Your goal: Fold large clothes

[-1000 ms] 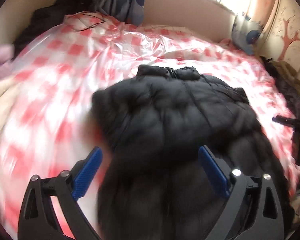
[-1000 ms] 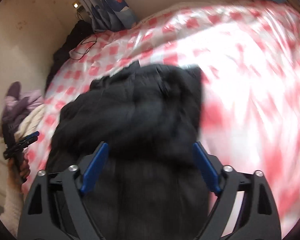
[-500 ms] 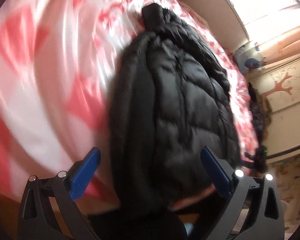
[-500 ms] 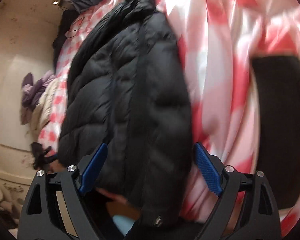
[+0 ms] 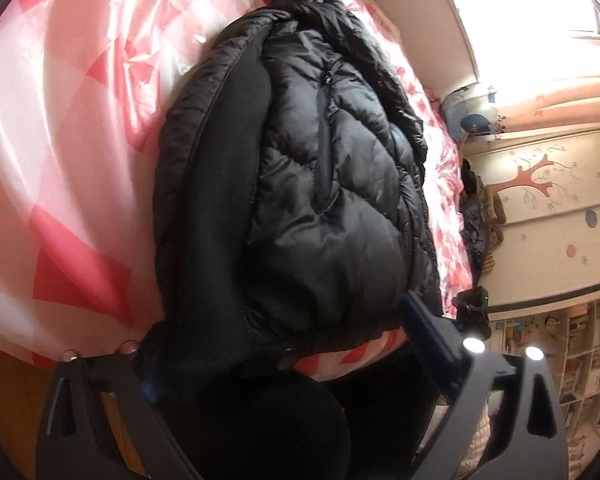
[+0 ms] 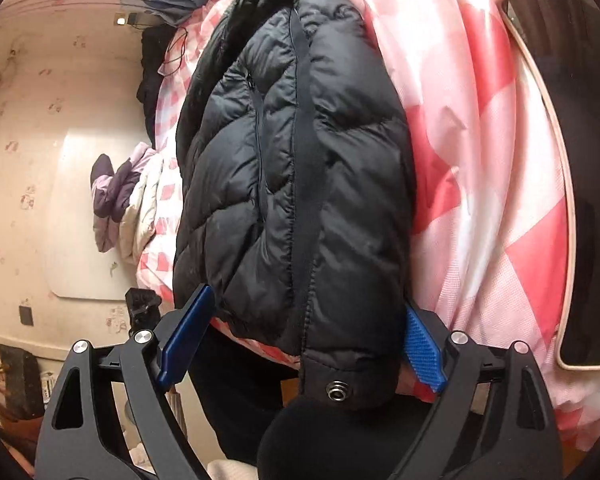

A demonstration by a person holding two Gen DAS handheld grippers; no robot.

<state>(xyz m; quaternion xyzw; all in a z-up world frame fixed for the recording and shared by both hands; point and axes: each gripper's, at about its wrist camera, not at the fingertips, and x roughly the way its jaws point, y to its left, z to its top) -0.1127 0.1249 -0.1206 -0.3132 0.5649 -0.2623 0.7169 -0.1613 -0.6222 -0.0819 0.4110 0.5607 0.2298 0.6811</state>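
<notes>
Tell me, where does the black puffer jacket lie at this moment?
In both wrist views the black puffer jacket lies lengthwise on the red-and-white checked bedcover, its hem at the near bed edge.

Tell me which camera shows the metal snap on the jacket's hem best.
The right wrist view: the snap sits close and sharp on the black jacket, at its hem. The left wrist view shows only a small dark stud there.

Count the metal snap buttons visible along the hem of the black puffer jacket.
1: a round metal snap button on the black puffer jacket hem corner, in the right wrist view. Others may be hidden under folds.
</notes>
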